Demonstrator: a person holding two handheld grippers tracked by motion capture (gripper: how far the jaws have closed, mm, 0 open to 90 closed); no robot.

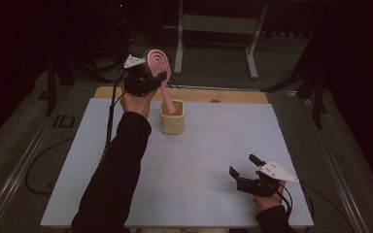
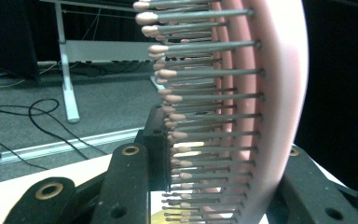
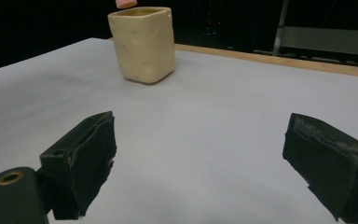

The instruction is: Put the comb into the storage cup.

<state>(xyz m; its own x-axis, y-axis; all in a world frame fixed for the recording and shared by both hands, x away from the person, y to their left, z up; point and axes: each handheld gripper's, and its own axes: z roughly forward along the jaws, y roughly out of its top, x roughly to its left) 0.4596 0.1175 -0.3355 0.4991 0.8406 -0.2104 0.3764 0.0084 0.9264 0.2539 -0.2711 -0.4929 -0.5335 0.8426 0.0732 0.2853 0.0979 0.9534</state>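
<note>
Near the front right corner of the bench [image 1: 213, 160], the right gripper [image 1: 246, 171] is resting low in the person's hand, its 2 fingers [image 3: 81, 161] spread wide and holding nothing, with only bare bench surface showing between them in the right gripper view. Farther back, toward the middle of the far edge, the cream cup [image 1: 172, 118] is standing upright, and the pink hairbrush [image 1: 159, 73] is leaning out of it with its handle end down inside the rim. At the far left, the left gripper [image 1: 148, 77] is reaching over the cup at the end of the raised forearm, and its fingers [image 2: 130, 182] are pinching the brush head from both sides; the left gripper view is showing the bristles running between them.

Judging from this, the brush-and-cup work is looking nearly finished or just starting: the handle is sitting in the cup, yet the grip is not yet released. Whether the brush is going in or coming out, I cannot tell.
</note>
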